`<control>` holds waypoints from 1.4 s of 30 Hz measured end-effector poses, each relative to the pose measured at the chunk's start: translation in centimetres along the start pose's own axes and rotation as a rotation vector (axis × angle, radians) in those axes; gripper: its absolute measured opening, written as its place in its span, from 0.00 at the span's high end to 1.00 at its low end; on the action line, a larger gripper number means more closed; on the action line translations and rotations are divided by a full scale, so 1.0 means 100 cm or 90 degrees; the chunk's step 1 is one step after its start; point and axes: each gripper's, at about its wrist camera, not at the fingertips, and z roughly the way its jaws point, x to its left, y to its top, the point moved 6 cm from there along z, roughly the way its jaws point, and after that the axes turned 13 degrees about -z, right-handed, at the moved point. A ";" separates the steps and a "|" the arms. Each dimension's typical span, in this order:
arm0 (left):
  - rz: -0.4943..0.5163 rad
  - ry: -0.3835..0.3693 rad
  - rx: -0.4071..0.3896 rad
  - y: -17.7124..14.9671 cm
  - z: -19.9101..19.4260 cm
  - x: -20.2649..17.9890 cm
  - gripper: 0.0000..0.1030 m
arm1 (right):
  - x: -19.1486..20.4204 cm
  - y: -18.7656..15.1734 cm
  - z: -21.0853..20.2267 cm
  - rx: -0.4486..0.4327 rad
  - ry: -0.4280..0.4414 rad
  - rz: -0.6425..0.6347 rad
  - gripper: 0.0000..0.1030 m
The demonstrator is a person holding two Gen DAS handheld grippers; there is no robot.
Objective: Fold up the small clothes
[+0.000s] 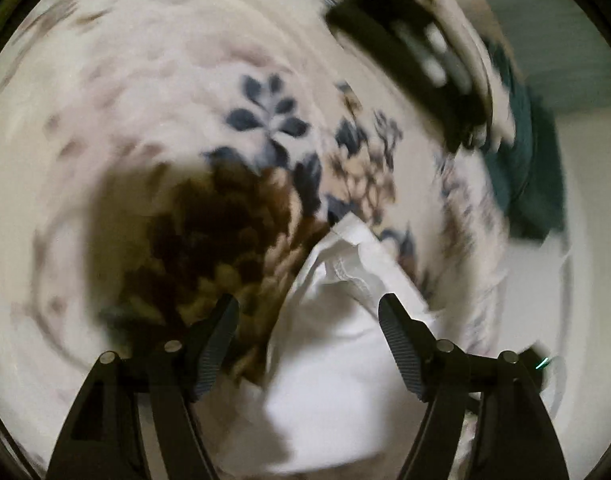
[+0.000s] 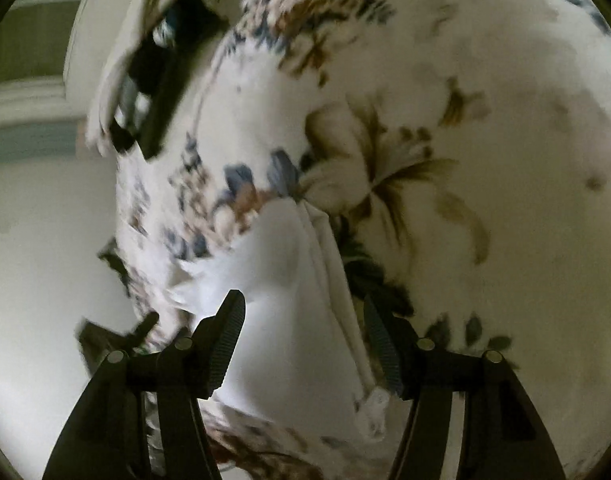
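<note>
- Your flowered sheet is smeared by blur near the edges of both views, so you cannot make out its pattern there.
- The black thing far off is blurred too. You cannot tell what it is.
- The white cloth runs down behind your jaws, so its lower end is hidden.

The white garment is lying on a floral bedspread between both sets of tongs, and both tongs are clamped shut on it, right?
Not quite. The white garment does lie on the floral bedspread between both tongs, but neither is clamped. The left tongs stand open in the left wrist view, and the right tongs stand open in the right wrist view, with cloth showing in the gap.
</note>
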 end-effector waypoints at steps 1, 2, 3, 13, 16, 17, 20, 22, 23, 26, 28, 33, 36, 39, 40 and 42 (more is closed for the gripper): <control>0.035 0.011 0.007 -0.002 0.006 -0.007 0.32 | 0.002 0.003 0.008 0.006 -0.009 -0.018 0.38; 0.071 0.030 0.009 0.000 0.016 -0.016 0.32 | 0.005 0.008 0.017 0.010 -0.022 -0.038 0.42; 0.094 0.047 0.010 0.005 0.028 -0.023 0.32 | 0.008 0.015 0.024 0.005 -0.041 -0.053 0.54; 0.039 -0.014 0.007 0.058 0.031 -0.027 0.32 | 0.009 0.065 0.018 -0.042 -0.064 -0.019 0.58; 0.042 -0.053 0.041 0.042 0.017 -0.016 0.32 | 0.004 0.049 0.019 0.001 -0.010 0.000 0.58; 0.038 -0.062 0.048 0.039 0.016 -0.015 0.32 | 0.003 0.046 0.020 0.005 0.002 -0.003 0.59; 0.034 -0.067 0.053 0.027 0.012 -0.003 0.32 | 0.005 0.043 0.020 -0.014 -0.023 -0.033 0.97; 0.025 -0.072 0.050 0.024 0.012 0.000 0.32 | 0.004 0.048 0.017 -0.056 -0.047 -0.025 0.97; 0.020 -0.074 0.049 0.024 0.013 -0.001 0.32 | 0.003 0.052 0.013 -0.080 -0.060 -0.015 0.97; 0.015 -0.078 0.054 0.023 0.024 -0.006 0.32 | 0.006 0.057 0.015 -0.098 -0.107 -0.020 0.97; 0.021 -0.074 0.060 0.021 0.027 -0.006 0.32 | 0.006 0.056 0.024 -0.073 -0.130 -0.029 0.96; 0.052 -0.049 0.063 0.023 0.052 -0.017 0.35 | -0.017 0.045 0.027 -0.031 -0.104 0.038 0.54; 0.094 -0.029 0.047 0.026 0.054 -0.023 0.90 | -0.026 0.040 0.029 -0.009 -0.047 0.070 0.54; 0.091 -0.026 0.041 0.034 0.054 -0.022 0.90 | -0.028 0.034 0.036 0.015 -0.007 0.067 0.54; 0.089 -0.027 0.046 0.036 0.056 -0.021 0.90 | -0.025 0.034 0.038 0.018 -0.003 0.059 0.54; 0.066 -0.039 0.057 0.039 0.057 -0.017 0.86 | -0.025 0.035 0.041 0.010 -0.001 0.044 0.68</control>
